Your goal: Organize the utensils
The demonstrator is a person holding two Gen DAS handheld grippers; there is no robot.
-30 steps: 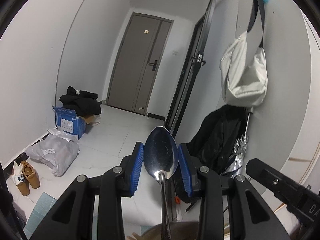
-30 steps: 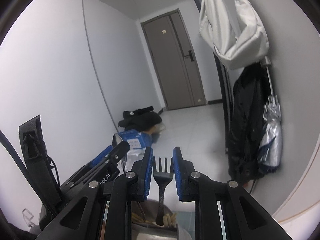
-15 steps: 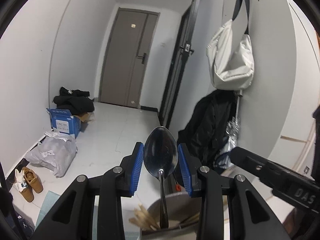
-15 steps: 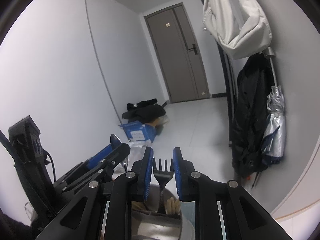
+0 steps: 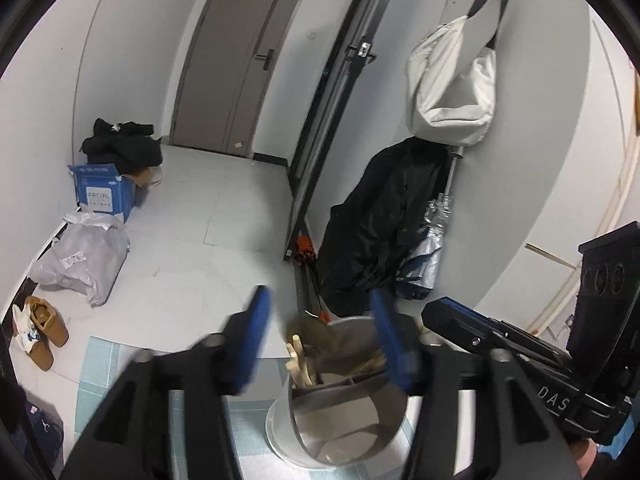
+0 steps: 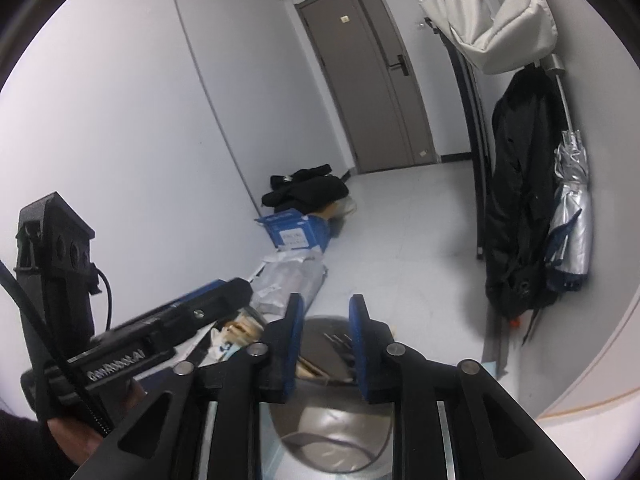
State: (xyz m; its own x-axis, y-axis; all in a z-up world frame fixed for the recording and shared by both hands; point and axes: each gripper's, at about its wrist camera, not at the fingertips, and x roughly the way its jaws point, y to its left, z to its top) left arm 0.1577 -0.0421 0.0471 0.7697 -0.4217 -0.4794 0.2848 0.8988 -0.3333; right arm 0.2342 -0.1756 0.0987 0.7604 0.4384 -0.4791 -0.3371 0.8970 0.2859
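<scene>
**Both grippers let go over the utensil holder**

Your left gripper (image 5: 320, 344) hangs just above the grey utensil holder (image 5: 340, 420). Its blue fingers (image 5: 256, 340) have just been spreading, and nothing sits between them, so that hand carries no utensil. Your right gripper (image 6: 325, 344) points down into the same holder from the other side. Its fingers (image 6: 294, 344) have just been parting too, with only a bare gap between them. Both tools are tilted downward so that a released utensil drops handle-first into a compartment. Fork tines (image 6: 338, 338) show inside the holder below the right gap, and pale wooden sticks (image 5: 298, 364) stand in a neighbouring compartment. The spoon is blurred; it seems to rest inside the rim, but I cannot tell which compartment. The holder stands on a surface with a light blue checked cloth (image 5: 98, 364).
</scene>
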